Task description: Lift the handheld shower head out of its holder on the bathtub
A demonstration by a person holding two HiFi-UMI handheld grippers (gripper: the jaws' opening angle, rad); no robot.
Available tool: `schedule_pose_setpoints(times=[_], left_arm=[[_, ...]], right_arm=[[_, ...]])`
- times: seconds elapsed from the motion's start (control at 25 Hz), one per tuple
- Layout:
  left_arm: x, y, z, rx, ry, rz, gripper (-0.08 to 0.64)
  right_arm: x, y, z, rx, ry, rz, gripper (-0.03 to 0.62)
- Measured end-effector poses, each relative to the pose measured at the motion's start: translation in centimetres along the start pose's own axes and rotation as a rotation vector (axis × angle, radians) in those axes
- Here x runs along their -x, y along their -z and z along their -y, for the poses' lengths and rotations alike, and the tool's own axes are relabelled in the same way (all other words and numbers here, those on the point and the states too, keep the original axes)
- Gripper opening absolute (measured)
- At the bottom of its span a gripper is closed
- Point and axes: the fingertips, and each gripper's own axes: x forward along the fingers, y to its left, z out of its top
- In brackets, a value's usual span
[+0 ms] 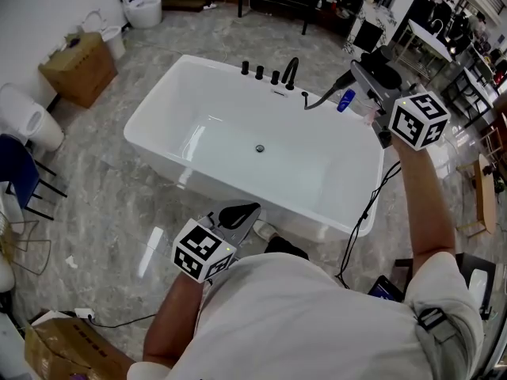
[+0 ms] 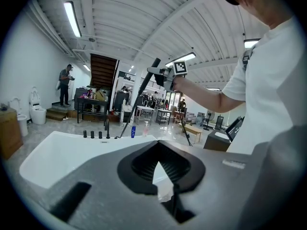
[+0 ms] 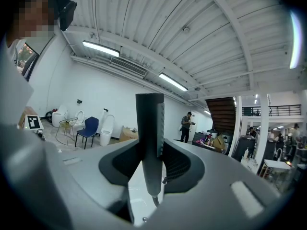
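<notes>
Marbled floor (image 1: 111,204), white bathtub (image 1: 238,105); right gripper (image 3: 150,159) clamps shower head (image 3: 149,121), left gripper (image 2: 159,170) seemingly closed.

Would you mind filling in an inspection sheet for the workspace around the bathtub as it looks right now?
Surface: white bathtub, nothing inside but the drain.
Job's things: shower head held up above the tub's rim, hose trailing down to it.
Clutter: blue bottle at the tub's far right corner.
Grippers: right gripper shut on the shower head; left gripper shut, empty.
Cables: black cable hanging beside the tub.
Surroundings: cardboard box, toilets, blue chair.
</notes>
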Motion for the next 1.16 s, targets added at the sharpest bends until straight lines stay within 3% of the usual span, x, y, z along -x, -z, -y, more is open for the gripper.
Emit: schedule_pose_setpoints(times=[1.16], left_arm=[[-3.5, 0.7, -2.4, 0.008, -0.016, 0.002, 0.006]], right_arm=[[-1.0, 1.4, 2.9, 0.035, -0.01, -0.002, 0.147]])
